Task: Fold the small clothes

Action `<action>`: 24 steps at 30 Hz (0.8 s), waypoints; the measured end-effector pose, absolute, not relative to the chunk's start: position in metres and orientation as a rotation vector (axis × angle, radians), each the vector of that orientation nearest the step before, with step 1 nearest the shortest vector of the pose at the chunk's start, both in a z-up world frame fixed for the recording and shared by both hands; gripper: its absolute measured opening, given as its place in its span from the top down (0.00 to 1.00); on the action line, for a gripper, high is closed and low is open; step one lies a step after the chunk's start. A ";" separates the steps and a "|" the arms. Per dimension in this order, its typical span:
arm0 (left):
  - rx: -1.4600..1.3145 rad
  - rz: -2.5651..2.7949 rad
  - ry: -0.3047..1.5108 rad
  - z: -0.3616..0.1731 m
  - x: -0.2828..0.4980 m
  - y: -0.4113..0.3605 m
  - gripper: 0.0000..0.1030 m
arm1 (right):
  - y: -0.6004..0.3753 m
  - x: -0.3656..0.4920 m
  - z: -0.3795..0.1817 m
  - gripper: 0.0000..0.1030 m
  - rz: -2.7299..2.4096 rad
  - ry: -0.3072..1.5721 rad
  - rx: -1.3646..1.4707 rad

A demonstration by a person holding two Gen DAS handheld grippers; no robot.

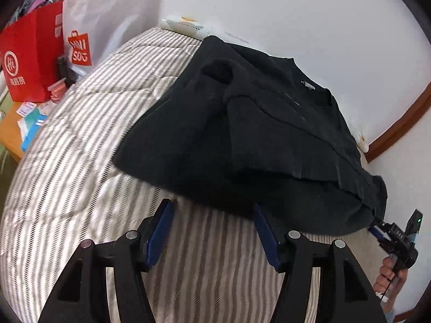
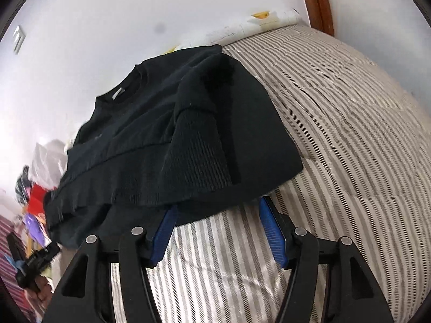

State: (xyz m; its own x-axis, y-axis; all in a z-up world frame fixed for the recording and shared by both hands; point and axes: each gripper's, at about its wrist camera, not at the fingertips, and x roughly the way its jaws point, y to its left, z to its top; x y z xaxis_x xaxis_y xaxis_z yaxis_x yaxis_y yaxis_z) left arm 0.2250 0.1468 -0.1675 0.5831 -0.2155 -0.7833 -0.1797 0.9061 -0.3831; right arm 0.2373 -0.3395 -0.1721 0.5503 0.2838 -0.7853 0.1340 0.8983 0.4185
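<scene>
A black knit sweater (image 1: 242, 134) lies on the striped bed cover (image 1: 80, 148), collar toward the wall and both sleeves folded in over the body. My left gripper (image 1: 212, 205) stands open at the near hem on the left side, and its blue pads (image 1: 161, 231) hold nothing. In the right wrist view the same sweater (image 2: 175, 140) has its hem draped just over the tips of my right gripper (image 2: 218, 206). That gripper is open, with striped cover showing between its pads (image 2: 270, 231). Each view catches the other gripper at its edge: the right gripper (image 1: 390, 237) and the left gripper (image 2: 35, 263).
A red paper bag (image 1: 32, 53) and a white shopping bag (image 1: 102, 18) stand left of the bed, beside a wooden side table (image 1: 10, 134) with small items. The white wall (image 1: 296, 13) and brown wooden trim (image 1: 398, 132) lie behind the sweater. Bare cover (image 2: 350, 134) extends right.
</scene>
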 end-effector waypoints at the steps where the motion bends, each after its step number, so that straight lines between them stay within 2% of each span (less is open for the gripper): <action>1: -0.460 -0.021 0.957 -0.168 0.229 0.146 0.43 | -0.340 0.240 -0.173 0.41 0.091 0.997 0.473; 8: -0.409 0.032 0.936 -0.168 0.247 0.131 0.44 | -0.316 0.255 -0.173 0.41 0.023 0.981 0.303; 9: -0.386 0.046 0.939 -0.167 0.249 0.127 0.47 | -0.314 0.257 -0.173 0.44 0.015 0.979 0.287; 10: -0.374 0.053 0.941 -0.167 0.250 0.125 0.50 | -0.312 0.258 -0.173 0.51 0.009 0.976 0.275; 11: -0.353 0.070 0.943 -0.167 0.251 0.123 0.57 | -0.309 0.260 -0.173 0.58 0.003 0.975 0.261; 12: -0.335 0.078 0.945 -0.166 0.251 0.120 0.70 | -0.307 0.260 -0.174 0.79 0.005 0.975 0.254; 13: -0.328 0.080 0.947 -0.166 0.251 0.120 0.78 | -0.306 0.260 -0.174 0.86 0.012 0.976 0.257; 14: -0.327 0.080 0.946 -0.166 0.250 0.122 0.87 | -0.307 0.259 -0.173 0.89 0.009 0.969 0.270; 15: -0.329 0.073 0.941 -0.164 0.249 0.123 0.91 | -0.308 0.258 -0.172 0.91 0.011 0.965 0.280; 24: -0.276 0.044 0.926 -0.148 0.229 0.116 0.92 | -0.314 0.230 -0.158 0.93 0.041 0.927 0.273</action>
State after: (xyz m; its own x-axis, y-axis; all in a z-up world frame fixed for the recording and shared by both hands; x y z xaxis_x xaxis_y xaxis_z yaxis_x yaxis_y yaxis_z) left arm 0.2286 0.1160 -0.1478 0.6026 -0.0810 -0.7939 -0.1554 0.9639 -0.2163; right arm 0.2296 -0.3144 -0.1580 0.6016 0.1520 -0.7842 0.0817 0.9649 0.2497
